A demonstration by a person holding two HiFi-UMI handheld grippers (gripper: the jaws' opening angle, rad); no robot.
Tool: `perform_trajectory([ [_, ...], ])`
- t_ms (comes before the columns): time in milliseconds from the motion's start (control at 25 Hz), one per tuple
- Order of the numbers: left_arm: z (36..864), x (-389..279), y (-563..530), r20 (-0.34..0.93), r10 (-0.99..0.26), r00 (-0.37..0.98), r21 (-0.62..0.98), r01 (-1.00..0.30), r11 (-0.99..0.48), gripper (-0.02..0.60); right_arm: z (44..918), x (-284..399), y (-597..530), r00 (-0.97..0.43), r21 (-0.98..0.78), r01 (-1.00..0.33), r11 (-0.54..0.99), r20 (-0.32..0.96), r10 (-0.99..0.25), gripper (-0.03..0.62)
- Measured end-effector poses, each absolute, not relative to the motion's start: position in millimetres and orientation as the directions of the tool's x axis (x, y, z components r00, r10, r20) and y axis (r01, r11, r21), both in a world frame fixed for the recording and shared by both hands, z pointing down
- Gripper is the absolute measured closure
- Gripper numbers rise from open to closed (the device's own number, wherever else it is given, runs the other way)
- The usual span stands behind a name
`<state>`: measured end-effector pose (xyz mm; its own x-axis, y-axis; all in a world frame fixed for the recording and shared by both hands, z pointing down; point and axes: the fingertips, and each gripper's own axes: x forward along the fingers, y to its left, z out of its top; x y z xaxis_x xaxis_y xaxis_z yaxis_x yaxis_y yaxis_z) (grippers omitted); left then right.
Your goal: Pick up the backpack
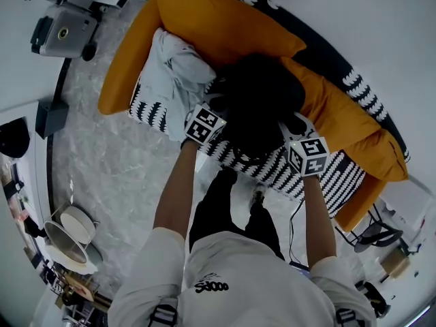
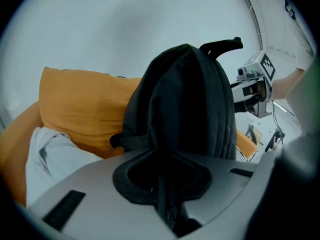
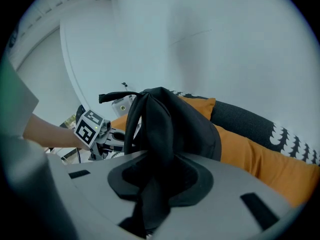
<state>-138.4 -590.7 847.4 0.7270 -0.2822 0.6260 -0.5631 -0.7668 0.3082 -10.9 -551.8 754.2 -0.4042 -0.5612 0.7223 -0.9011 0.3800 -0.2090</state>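
A black backpack (image 1: 262, 104) stands upright on the seat of an orange sofa (image 1: 204, 19), its top handle (image 2: 222, 45) sticking up. My left gripper (image 1: 216, 119) is at the backpack's left side, shut on a fold of its black fabric (image 2: 167, 204). At the backpack's right side my right gripper (image 1: 295, 131) is shut on a thick fold of black fabric (image 3: 150, 204). Each gripper view shows the other gripper beyond the bag: the right gripper (image 2: 255, 81) and the left gripper (image 3: 95, 129).
A crumpled white cloth (image 1: 174, 70) lies on the sofa left of the backpack. A black-and-white patterned cover (image 1: 320, 179) drapes the seat front. The person's legs (image 1: 225, 203) stand close to the sofa. A grey device (image 1: 61, 33) and round dishes (image 1: 68, 234) sit on the marble floor at left.
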Motion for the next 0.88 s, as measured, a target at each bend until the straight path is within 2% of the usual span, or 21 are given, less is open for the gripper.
perform_trajectory([
  [400, 831, -135, -565, 0.657, -0.337, 0.675, 0.326, -0.657, -0.679, 0.535, 744, -9, -516, -0.422, -0.262, -0.898, 0.353, 0.737, -0.528, 0.503],
  [880, 791, -128, -515, 0.597, -0.469, 0.651, 0.275, -0.715, -0.643, 0.538, 714, 3, -462, -0.495, -0.274, -0.861, 0.429, 0.649, -0.578, 0.525],
])
